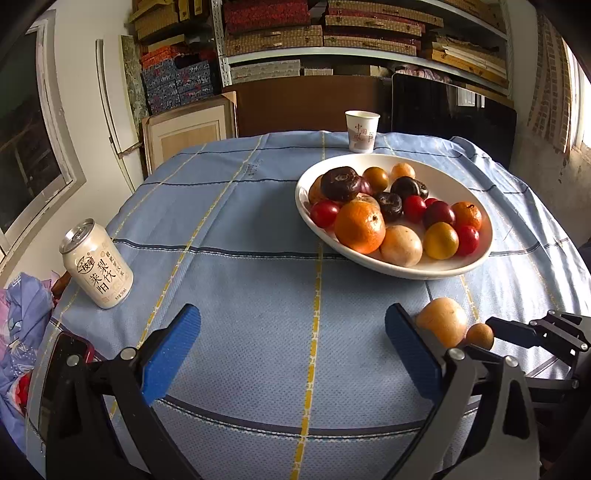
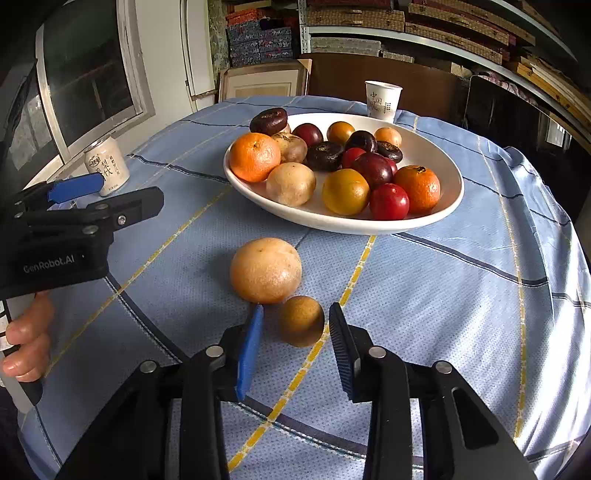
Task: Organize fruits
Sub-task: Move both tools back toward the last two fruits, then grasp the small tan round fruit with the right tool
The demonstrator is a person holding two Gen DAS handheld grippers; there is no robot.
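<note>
While the left gripper (image 1: 291, 347) is hanging wide apart, the right gripper (image 2: 295, 328) is straddling a small brown fruit (image 2: 301, 320), pads not touching, near the counter (image 2: 461, 295) edge.

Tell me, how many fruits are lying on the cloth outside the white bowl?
2: a larger pale fruit in front of the white bowl, and touching it, a small brown fruit between the right gripper's fingers. None seems hidden.

We see soft daylight falling across the tablecloth (image 1: 258, 229), and it looks to us to come from the window (image 2: 88, 81) at the left. The white plate (image 1: 476, 258) and the can (image 1: 96, 264) catch mild glare, and the fruit casts short shadows. Both views bow hard at the rims and darken in the corners. The shelves (image 1: 369, 33) stay dim and slightly soft.
</note>
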